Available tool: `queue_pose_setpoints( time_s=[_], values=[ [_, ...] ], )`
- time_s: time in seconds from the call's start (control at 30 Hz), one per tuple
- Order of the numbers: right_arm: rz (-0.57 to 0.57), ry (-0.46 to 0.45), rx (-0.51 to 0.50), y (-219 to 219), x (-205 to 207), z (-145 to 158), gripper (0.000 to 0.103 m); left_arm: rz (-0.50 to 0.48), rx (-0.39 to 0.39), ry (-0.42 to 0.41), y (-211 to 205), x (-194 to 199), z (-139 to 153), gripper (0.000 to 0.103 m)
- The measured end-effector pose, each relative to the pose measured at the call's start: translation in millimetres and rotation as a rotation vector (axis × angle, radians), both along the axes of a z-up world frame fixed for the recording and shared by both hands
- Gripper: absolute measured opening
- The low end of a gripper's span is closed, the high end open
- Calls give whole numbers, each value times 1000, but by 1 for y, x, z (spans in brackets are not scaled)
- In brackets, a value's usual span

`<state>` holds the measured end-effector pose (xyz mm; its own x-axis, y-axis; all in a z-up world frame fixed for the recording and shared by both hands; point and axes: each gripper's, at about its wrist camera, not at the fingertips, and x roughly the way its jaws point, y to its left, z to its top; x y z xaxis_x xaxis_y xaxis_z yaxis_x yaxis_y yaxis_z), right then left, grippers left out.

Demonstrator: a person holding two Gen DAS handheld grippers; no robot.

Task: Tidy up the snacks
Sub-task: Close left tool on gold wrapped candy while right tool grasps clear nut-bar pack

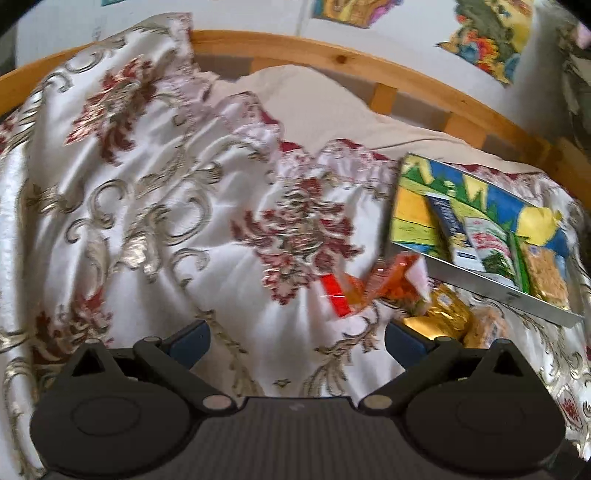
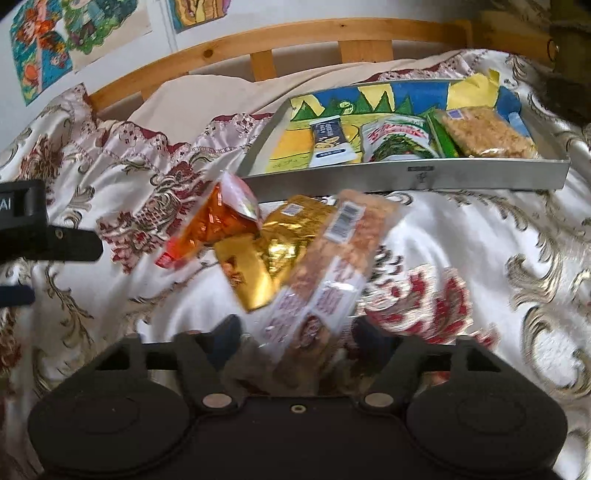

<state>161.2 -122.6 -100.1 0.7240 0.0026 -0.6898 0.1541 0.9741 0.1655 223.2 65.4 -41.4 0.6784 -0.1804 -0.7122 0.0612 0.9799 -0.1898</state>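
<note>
A long clear packet of nutty bars [image 2: 332, 258] lies slanted on the patterned bedspread. Its near end sits between the fingers of my right gripper [image 2: 297, 334], which is shut on it. Beside it to the left lie a gold foil packet [image 2: 273, 243] and an orange packet [image 2: 210, 229]. Behind them stands a grey metal tray [image 2: 406, 173] with a coloured paper lining and several snacks inside. My left gripper [image 1: 297, 339] hangs open over bare bedspread, nothing between its fingers. The orange packet [image 1: 373, 284], the gold packet [image 1: 443, 314] and the tray [image 1: 498, 291] lie ahead of it to the right.
The bed's wooden headboard [image 2: 295, 33] runs along the back, with a beige pillow [image 2: 207, 99] before it. Coloured drawings [image 2: 40, 48] hang on the wall. The left gripper's body [image 2: 37, 229] shows at the left edge of the right wrist view.
</note>
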Motion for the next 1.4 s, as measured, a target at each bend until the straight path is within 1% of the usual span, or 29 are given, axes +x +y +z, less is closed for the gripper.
queue_pose_setpoints(
  time_s=[0.03,0.07,0.13,0.23,0.33,0.43,0.47,0.57,0.63,0.77,0.9,0.93,1.13,1.2,1.23,1.27,1.3,1.4],
  values=[
    [11,6,-7,-5,-2,-1,50,-14,2,-7,-4,-1,0,102],
    [17,11,-8,-11,-4,0,43,-32,3,-16,-8,-2,-1,102],
    [36,28,-8,-23,-6,2,40,-76,3,-36,-15,-5,-1,102],
    [103,52,-41,-37,-12,13,39,-160,8,-79,-29,-11,-3,102],
    [173,69,-119,-49,-27,27,39,-232,14,-122,-43,-18,-8,102],
    [195,58,-193,-60,-44,35,39,-297,51,-156,-59,-18,-15,102],
    [189,50,-199,-63,-48,35,39,-315,63,-168,-64,-17,-17,102],
    [145,41,-143,-73,-52,29,39,-370,103,-175,-80,-10,-29,102],
    [138,54,-104,-76,-48,25,39,-395,106,-168,-85,-4,-37,101],
    [134,47,-110,-77,-43,21,39,-397,94,-141,-90,9,-48,97],
    [119,40,-89,-80,-38,15,39,-372,32,-103,-89,24,-54,97],
    [117,36,-84,-81,-37,14,39,-370,27,-100,-90,26,-54,97],
    [131,32,-102,-76,-32,10,40,-419,30,-118,-101,31,-54,97],
    [139,27,-117,-75,-32,9,40,-444,64,-123,-108,31,-55,96],
    [142,23,-122,-74,-32,9,40,-457,109,-128,-112,32,-56,93],
    [143,22,-121,-75,-32,9,40,-464,144,-126,-116,33,-57,86],
    [143,21,-114,-76,-32,9,40,-476,173,-113,-119,35,-60,81],
    [144,10,-101,-78,-32,8,41,-489,157,-110,-117,36,-62,77]
  ],
)
